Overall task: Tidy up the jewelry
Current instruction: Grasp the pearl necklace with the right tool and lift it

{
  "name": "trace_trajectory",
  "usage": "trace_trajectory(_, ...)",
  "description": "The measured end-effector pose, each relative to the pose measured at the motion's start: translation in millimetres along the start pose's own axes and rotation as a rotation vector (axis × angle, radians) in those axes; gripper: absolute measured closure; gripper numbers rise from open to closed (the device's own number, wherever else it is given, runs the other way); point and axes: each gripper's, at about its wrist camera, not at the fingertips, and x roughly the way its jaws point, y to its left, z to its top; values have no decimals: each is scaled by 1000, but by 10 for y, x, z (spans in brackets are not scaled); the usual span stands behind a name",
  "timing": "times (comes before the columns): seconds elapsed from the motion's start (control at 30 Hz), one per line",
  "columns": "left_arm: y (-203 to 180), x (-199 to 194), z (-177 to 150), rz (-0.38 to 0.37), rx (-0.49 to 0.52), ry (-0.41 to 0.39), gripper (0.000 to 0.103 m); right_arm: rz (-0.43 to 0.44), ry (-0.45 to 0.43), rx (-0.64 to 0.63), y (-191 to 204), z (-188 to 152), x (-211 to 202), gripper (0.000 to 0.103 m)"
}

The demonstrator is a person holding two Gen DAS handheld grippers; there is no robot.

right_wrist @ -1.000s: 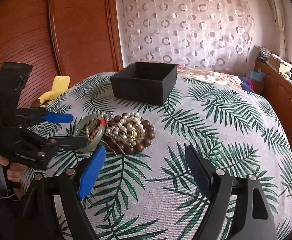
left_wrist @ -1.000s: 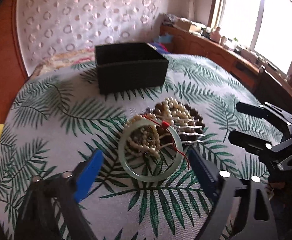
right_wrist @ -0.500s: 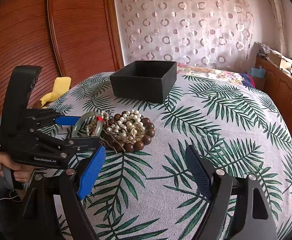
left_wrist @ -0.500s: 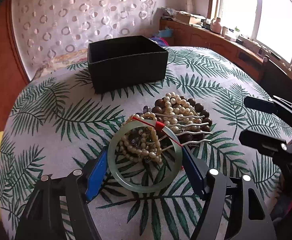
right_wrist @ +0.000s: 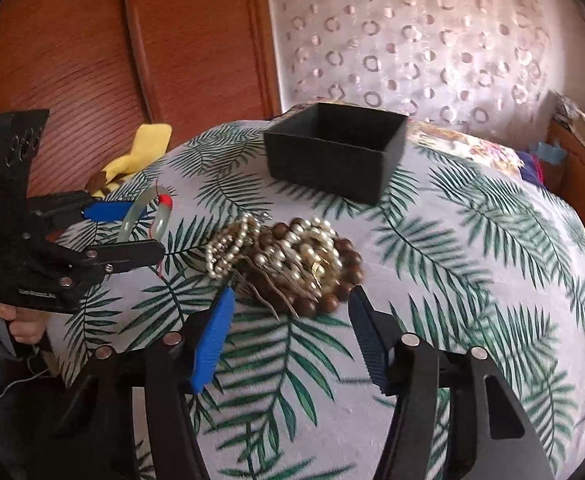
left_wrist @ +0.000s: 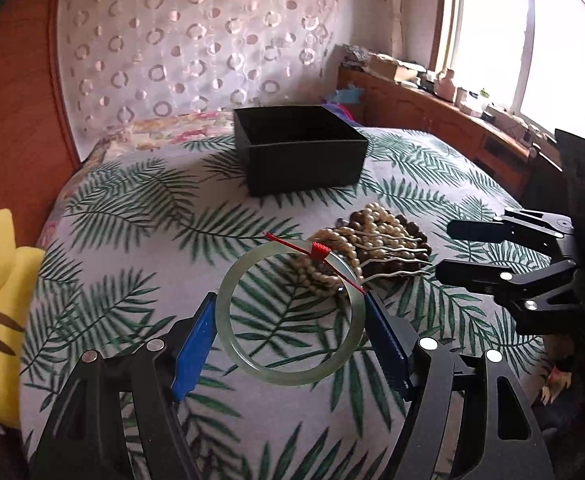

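Bangle (left_wrist: 290,316) sits clamped across its width in our left fingers (left_wrist: 196,344); our right fingers (right_wrist: 212,340), just narrowed, straddle the bead pile (right_wrist: 288,260) untouched, box (left_wrist: 298,148) ahead.

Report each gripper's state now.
Left gripper: shut on the jade bangle.
Right gripper: open, jaws just closing toward the bead pile.

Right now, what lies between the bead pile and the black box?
Nothing: only bare leaf-print cloth between bead pile and black box, clearest in the right wrist view.

Black gripper (left_wrist: 290,320), blue pads (left_wrist: 196,344), silver screws
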Motion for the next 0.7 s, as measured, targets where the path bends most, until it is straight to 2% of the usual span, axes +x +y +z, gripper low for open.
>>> trace_trajectory(0.07, 50, -35, -6, 8, -7, -8, 34, 11, 6, -18, 47, 52, 31, 49)
trace_trajectory(0.13, 97, -65, -21, 17, -12, -15, 34, 36, 15, -28, 88, 119, 77, 61)
trace_trajectory(0.17, 111, -75, -21, 20, -15, -18, 34, 45, 18, -33, 117, 154, 101, 64)
trace_trajectory(0.37, 240, -147, -74, 28, -44, -29, 34, 111, 41, -92, 380, 241, 203, 75)
trace_trajectory(0.43, 284, -161, -85, 30, -53, -31, 34, 110, 54, -116, 460, 247, 249, 81)
trace_trajectory(0.67, 312, -185, -122, 24, -61, -36, 34, 86, 97, -147, 529, 280, 422, 87)
trace_trajectory(0.7, 305, -186, -122, 23, -60, -37, 34, 84, 100, -152, 519, 288, 434, 92)
